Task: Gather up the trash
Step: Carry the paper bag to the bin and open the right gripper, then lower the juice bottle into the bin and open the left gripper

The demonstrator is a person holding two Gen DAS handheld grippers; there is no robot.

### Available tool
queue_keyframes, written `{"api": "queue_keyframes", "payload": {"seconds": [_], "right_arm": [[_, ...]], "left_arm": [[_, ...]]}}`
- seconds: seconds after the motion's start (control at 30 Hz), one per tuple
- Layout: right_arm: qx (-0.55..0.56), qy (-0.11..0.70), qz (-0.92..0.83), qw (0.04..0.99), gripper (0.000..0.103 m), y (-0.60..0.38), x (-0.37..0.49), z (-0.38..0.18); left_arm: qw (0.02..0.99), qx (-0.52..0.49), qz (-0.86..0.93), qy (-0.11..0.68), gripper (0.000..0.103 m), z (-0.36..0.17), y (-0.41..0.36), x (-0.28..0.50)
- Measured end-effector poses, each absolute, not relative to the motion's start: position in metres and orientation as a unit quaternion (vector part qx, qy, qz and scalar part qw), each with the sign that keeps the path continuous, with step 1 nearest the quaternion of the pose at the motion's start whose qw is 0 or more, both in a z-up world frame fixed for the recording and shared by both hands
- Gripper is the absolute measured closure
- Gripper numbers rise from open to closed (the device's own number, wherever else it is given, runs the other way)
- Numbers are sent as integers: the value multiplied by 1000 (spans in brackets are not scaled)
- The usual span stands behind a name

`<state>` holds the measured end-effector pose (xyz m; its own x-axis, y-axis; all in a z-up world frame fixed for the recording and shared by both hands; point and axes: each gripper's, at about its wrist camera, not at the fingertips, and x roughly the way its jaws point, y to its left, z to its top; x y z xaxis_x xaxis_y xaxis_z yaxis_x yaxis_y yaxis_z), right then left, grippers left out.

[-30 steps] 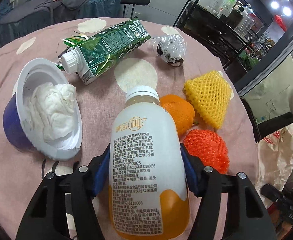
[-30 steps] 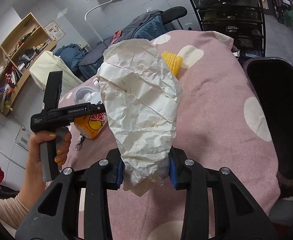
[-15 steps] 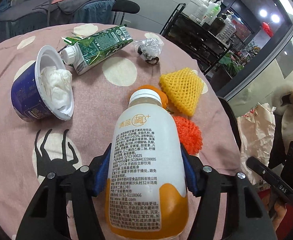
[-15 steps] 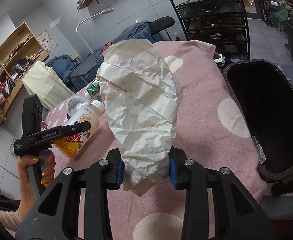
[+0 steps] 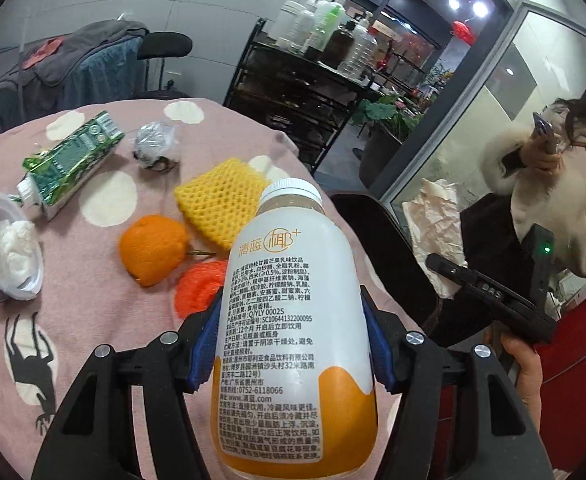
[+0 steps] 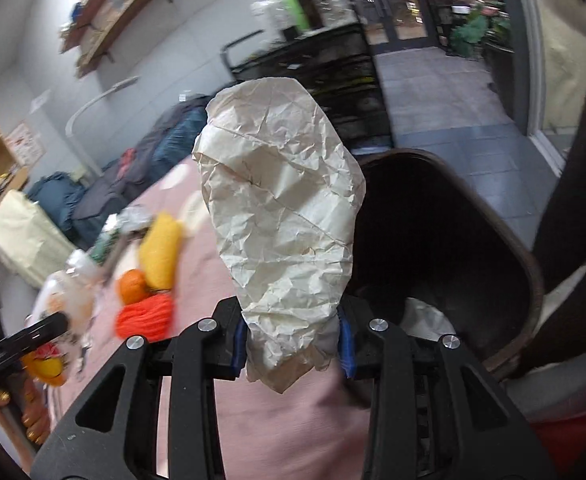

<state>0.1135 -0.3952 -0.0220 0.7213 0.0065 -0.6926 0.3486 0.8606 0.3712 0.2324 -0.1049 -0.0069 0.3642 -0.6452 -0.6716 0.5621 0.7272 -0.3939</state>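
Paper point(image 6: 281, 220), cream and heavily crumpled, stands upright.

Each wrist camera sits close behind its own tongs, tilted downward: the left looks across the table point(image 5: 105, 312) toward the bin point(image 5: 389, 256), the right over the bin point(image 6: 453, 216), and both share the orange point(image 5: 153, 248) and bin.

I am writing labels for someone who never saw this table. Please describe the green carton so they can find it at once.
Start at the round table with the pink dotted cloth. On its far side, left of the crinkled wrapper ball, the green carton lies flat on its side. It is the only boxy green item, and its white screw cap points toward the blue cup stuffed with tissue.
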Motion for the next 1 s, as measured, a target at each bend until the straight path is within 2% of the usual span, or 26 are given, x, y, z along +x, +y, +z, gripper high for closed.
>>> {"api": "queue_keyframes", "payload": {"seconds": [0.47, 0.5, 0.57, 0.6, 0.83, 1.0], "right_arm": [[292, 535, -156, 777, 67, -479, 168, -134], [290, 542, -163, 772, 65, -480, 170, -138], [280, 558, -171, 762, 53, -483, 176, -146], [280, 565, -172, 757, 40, -483, 178, -150], [295, 548, -171, 764, 38, -482, 169, -153], [275, 518, -180, 790, 37, -466, 149, -135]], "left_arm": [[784, -13, -425, 452, 42, -19, -185, 221], [783, -13, -426, 454, 42, -21, -187, 221], [779, -13, -428, 458, 42, -22, -192, 222], [777, -14, -430, 460, 42, -23, -195, 223], [771, -3, -435, 465, 42, -25, -220, 223], [763, 4, -445, 469, 42, -25, -244, 226]]}}
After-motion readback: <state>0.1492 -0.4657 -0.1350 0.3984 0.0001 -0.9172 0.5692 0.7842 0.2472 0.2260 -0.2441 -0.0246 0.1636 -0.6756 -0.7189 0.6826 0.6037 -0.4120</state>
